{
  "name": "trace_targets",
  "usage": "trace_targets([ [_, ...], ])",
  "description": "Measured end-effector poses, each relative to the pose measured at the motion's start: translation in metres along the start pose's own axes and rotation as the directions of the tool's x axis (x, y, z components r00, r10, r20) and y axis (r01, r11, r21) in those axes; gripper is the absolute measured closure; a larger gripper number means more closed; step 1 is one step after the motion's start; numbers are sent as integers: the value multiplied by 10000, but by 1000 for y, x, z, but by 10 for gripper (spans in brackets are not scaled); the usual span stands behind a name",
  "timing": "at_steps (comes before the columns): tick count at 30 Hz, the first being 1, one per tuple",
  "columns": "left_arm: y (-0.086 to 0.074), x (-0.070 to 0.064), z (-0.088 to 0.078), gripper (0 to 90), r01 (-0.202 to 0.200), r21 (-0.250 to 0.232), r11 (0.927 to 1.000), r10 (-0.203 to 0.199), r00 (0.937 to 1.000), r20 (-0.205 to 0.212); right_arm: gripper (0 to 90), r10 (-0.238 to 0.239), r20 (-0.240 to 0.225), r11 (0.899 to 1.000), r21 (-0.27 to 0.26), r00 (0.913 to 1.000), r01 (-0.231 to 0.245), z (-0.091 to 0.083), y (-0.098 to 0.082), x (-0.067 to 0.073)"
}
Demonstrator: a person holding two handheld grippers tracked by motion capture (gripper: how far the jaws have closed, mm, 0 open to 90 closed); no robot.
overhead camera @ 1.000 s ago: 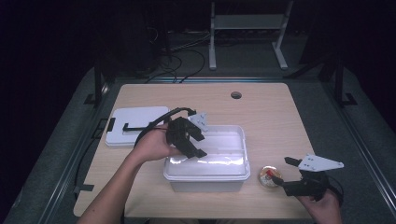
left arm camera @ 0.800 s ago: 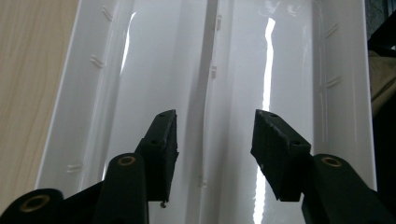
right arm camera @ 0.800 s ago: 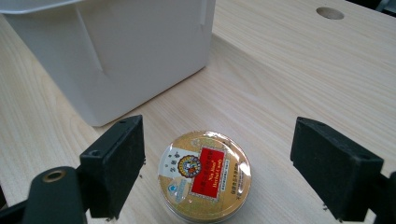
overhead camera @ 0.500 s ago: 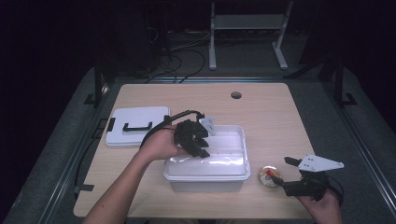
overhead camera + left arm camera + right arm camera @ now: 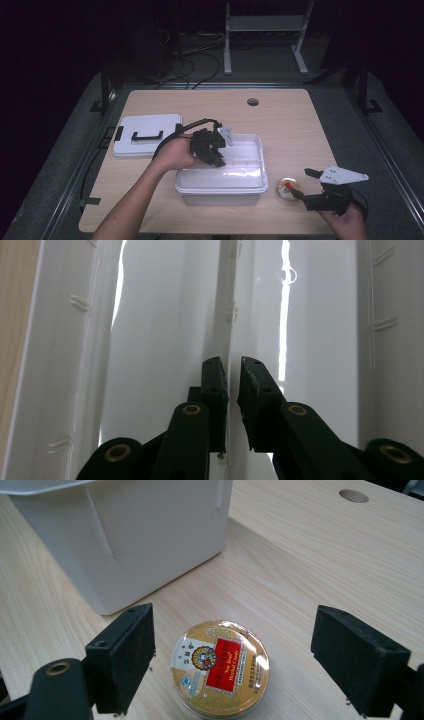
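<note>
The light wooden table [image 5: 280, 120] carries a white plastic lid with black handle [image 5: 146, 135] at centre left, a white rectangular plastic bin [image 5: 222, 182] in the middle, and a small round golden tin [image 5: 288, 189] at lower right.

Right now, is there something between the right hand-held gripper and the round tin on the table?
Nothing visible. The right hand-held gripper is open, its jaws on either side of the round tin, with bare table around it.
</note>
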State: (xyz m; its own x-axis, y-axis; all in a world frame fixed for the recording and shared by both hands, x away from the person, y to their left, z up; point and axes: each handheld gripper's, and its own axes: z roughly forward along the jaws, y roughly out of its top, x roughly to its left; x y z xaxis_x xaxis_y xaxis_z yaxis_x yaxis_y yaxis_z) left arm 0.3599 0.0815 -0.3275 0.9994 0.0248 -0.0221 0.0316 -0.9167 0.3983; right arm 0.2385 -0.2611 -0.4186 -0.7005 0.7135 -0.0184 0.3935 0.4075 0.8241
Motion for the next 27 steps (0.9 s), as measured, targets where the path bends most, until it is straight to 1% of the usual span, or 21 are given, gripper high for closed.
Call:
trace_targets([
  [6, 1, 2, 1, 874, -33, 72, 10000, 32, 10000, 46, 172, 1, -3, 10000, 19, 10000, -1, 0, 0, 0],
  [9, 1, 3, 1, 879, 58, 78, 10000, -59, 9999, 131, 172, 28, 3, 10000, 31, 10000, -28, 0, 0, 0],
  [12, 1, 3, 0, 881, -16, 152, 9999, 14, 9999, 139, 172, 20, 6, 10000, 47, 10000, -20, 0, -1, 0],
  [14, 1, 3, 0, 883, 6, 125, 9999, -8, 9999, 160, 171, 38, 6, 10000, 56, 10000, -38, 0, -1, 0],
  [17, -1, 4, -6, 885, 137, -224, 9997, -131, 9996, 247, 171, 67, 12, 10000, 58, 10000, -67, 1, -1, 0],
  [24, -4, 2, -15, 890, 145, -448, 9989, -137, 9997, 184, 171, 39, 9, 10000, 77, 10000, -39, 1, -1, 0],
  [27, -5, 1, -19, 892, 130, -451, 9989, -124, 9998, 132, 171, 79, 25, 9999, 89, 10000, -79, 1, -1, 0],
])
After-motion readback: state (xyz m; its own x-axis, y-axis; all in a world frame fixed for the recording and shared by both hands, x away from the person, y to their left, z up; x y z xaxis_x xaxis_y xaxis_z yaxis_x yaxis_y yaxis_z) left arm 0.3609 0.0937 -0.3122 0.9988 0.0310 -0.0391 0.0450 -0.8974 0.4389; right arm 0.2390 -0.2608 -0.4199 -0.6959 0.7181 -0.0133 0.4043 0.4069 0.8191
